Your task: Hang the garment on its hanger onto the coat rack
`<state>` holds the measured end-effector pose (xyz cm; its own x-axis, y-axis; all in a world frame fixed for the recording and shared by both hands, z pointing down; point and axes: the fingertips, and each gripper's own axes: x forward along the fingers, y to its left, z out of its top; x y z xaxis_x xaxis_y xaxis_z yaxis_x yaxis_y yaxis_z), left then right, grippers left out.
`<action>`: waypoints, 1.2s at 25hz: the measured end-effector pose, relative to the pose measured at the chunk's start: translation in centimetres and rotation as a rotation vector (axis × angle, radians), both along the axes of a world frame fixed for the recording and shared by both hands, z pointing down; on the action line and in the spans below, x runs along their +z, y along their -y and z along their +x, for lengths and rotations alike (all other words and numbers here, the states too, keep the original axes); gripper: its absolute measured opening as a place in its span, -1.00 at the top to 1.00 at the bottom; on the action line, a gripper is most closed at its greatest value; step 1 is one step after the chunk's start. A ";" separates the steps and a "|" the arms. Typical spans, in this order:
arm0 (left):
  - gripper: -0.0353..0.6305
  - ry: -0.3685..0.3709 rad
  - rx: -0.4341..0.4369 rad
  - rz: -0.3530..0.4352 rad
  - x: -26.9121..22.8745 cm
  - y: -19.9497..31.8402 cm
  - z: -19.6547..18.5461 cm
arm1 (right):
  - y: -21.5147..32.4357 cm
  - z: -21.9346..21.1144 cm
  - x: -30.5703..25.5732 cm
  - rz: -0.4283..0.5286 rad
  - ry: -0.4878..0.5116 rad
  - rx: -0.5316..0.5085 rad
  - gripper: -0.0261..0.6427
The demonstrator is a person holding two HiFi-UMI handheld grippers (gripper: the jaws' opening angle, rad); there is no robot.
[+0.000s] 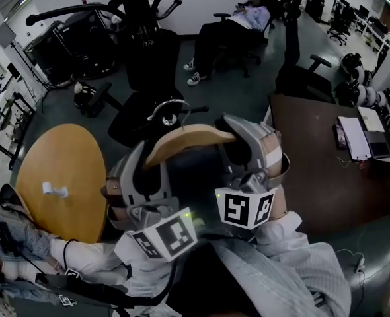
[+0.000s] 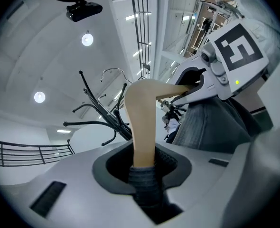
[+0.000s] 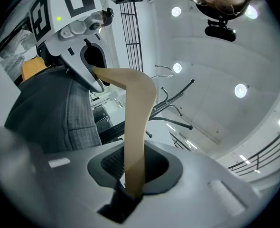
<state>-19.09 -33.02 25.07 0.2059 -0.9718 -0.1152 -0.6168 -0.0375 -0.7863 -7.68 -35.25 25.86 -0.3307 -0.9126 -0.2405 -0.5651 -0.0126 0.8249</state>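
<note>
Head view, mid-frame: wooden hanger (image 1: 188, 139) carried level, metal hook (image 1: 168, 109) uppermost, grey garment (image 1: 201, 177) draped below. Left hand-held gripper (image 2: 142, 167) clamped on one hanger arm over the fabric. Right hand-held gripper (image 3: 133, 175) closed on the other arm. Black coat rack (image 1: 141, 38) at upper left of frame, hook not on it.
</note>
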 end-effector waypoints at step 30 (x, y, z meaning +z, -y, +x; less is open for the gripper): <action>0.62 -0.036 -0.038 -0.100 1.2 21.3 -4.0 | 21.6 -4.2 0.8 -0.085 -0.029 -0.073 0.73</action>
